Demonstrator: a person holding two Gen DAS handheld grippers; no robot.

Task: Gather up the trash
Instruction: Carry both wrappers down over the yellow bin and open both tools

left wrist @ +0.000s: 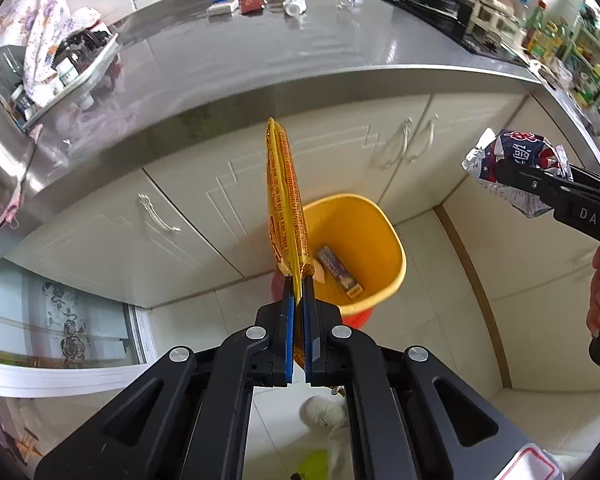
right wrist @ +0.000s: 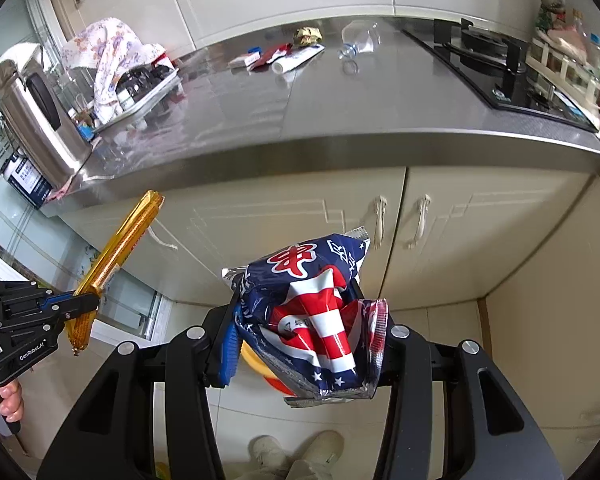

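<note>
Left tool [left wrist: 298,280] clamping yellow wrapper [left wrist: 286,196] above yellow bin [left wrist: 392,240] — right tool [right wrist: 306,320] pinching striped bag [right wrist: 316,312].

Bin mouth: yellow bin [left wrist: 364,240] stands open on the floor; a small box [left wrist: 339,271] lies inside, room around it.
Above bin: the left gripper [left wrist: 298,280] pinches a yellow wrapper [left wrist: 286,200] that stands across the near rim.
Right approach: bare floor tiles beside the bin.
Behind bin: cabinet doors [left wrist: 260,184] close off the far side.
Overhead: countertop edge [left wrist: 340,76] overhangs the cabinets.
</note>
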